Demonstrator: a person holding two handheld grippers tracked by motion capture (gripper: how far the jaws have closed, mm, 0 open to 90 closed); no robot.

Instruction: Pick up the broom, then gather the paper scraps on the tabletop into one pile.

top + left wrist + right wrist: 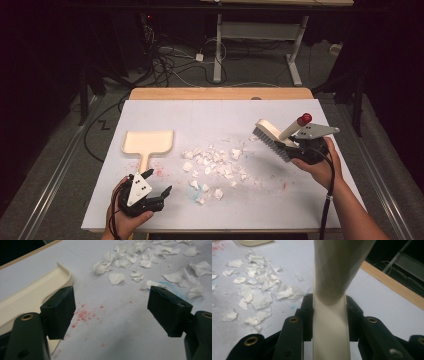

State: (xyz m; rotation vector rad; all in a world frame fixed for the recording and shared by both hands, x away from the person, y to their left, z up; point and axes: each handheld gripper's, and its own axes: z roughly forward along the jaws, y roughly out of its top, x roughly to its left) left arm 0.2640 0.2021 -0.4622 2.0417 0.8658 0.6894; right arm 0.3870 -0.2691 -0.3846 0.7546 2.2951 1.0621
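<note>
A cream dustpan [148, 142] lies flat on the white board, its handle toward me. My left gripper [159, 181] hovers just right of that handle, open and holding nothing. In the left gripper view, the left gripper [113, 312] has the dustpan [32, 295] beside its left pad. Torn white paper scraps [215, 165] are strewn across the middle of the board. My right gripper [294, 146] is shut on the handle of a cream brush [272, 136] with a red tip, held tilted above the board right of the scraps. In the right gripper view, the right gripper [329, 312] clamps the brush [339, 270].
The white board [200, 115] covers a wooden table whose bare edge [220, 93] runs along the far side. Red specks [83, 315] and a blue smear [165, 284] mark the board. Beyond the table stand a white frame [260, 35] and loose cables [170, 60] on the floor.
</note>
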